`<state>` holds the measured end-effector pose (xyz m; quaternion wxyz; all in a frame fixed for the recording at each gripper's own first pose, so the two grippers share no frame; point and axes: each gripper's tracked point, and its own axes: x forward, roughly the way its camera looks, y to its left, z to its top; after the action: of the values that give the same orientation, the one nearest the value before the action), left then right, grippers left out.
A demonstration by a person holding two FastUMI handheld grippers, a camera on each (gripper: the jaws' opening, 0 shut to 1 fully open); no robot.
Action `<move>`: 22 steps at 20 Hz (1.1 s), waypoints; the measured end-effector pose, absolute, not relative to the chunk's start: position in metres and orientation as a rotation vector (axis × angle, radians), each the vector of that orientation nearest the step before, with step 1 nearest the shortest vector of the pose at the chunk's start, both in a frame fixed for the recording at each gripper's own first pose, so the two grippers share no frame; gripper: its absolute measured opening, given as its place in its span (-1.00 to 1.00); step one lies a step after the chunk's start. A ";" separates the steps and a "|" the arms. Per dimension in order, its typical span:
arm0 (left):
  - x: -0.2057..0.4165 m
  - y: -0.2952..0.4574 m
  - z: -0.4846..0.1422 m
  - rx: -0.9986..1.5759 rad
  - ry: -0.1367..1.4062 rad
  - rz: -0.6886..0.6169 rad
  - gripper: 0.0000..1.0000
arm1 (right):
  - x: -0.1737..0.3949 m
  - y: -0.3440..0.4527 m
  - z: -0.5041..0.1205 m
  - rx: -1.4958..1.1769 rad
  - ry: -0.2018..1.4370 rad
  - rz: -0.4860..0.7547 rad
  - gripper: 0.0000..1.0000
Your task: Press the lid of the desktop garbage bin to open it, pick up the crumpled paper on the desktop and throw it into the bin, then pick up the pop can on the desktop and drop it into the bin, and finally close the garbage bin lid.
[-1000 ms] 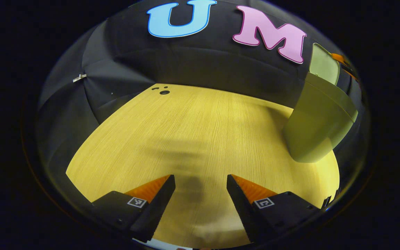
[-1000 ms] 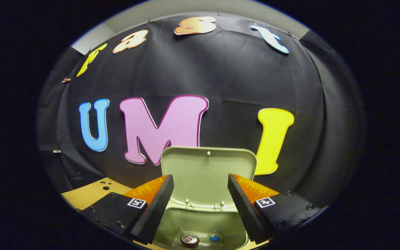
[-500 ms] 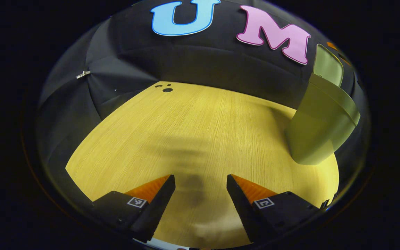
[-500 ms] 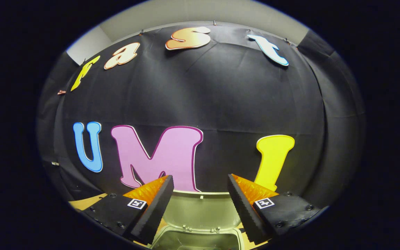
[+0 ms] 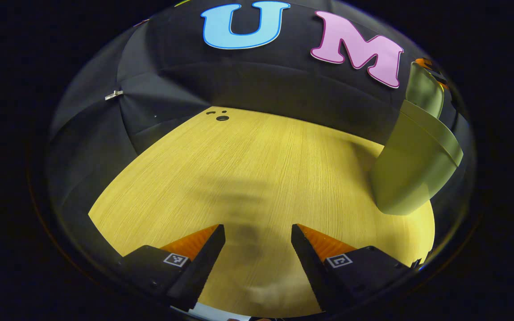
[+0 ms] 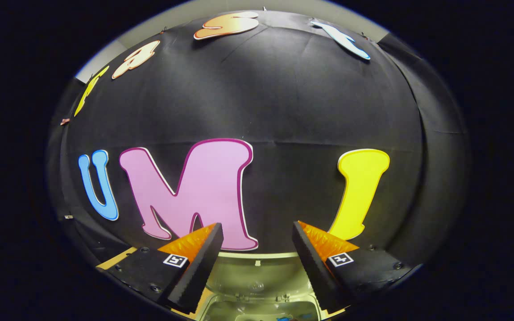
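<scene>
Right gripper point(image 6: 257, 249), jaws wide and empty, hovers above the open bin point(image 5: 411, 174), facing its raised lid point(image 6: 257, 274). Left gripper point(image 5: 257, 249) waits wide over the bare desk point(image 5: 248, 169). To close, push the lid's top edge forward and down. The bin's contents are cut off.

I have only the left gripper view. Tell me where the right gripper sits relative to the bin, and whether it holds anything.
Observer: The right gripper is open with nothing between its fingers, poised above the bin opening.
Operator: Give me the lid's state from that side.
Observer: The lid stands raised; its inner face and hinges show between the fingers.
Operator: Report the contents.
Observer: A blue bit shows inside at the bottom edge; the rest is cut off.
</scene>
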<state>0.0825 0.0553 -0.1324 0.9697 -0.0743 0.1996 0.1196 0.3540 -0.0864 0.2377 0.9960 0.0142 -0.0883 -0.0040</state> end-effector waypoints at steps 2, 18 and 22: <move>0.081 0.056 -0.133 -0.167 0.400 0.246 0.92 | 0.354 -0.084 0.235 0.028 -0.157 0.001 0.93; 0.079 0.060 -0.119 -0.149 0.379 0.163 0.92 | 0.264 -0.076 0.161 0.022 -0.030 0.008 0.96; 0.081 0.054 -0.124 -0.108 0.380 0.101 0.92 | 0.245 -0.069 0.112 0.030 0.027 -0.010 0.96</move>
<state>0.0812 0.0537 -0.1240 0.9793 -0.0537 0.1889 0.0499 0.2448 -0.0690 0.1120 0.9998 0.0148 0.0135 -0.0052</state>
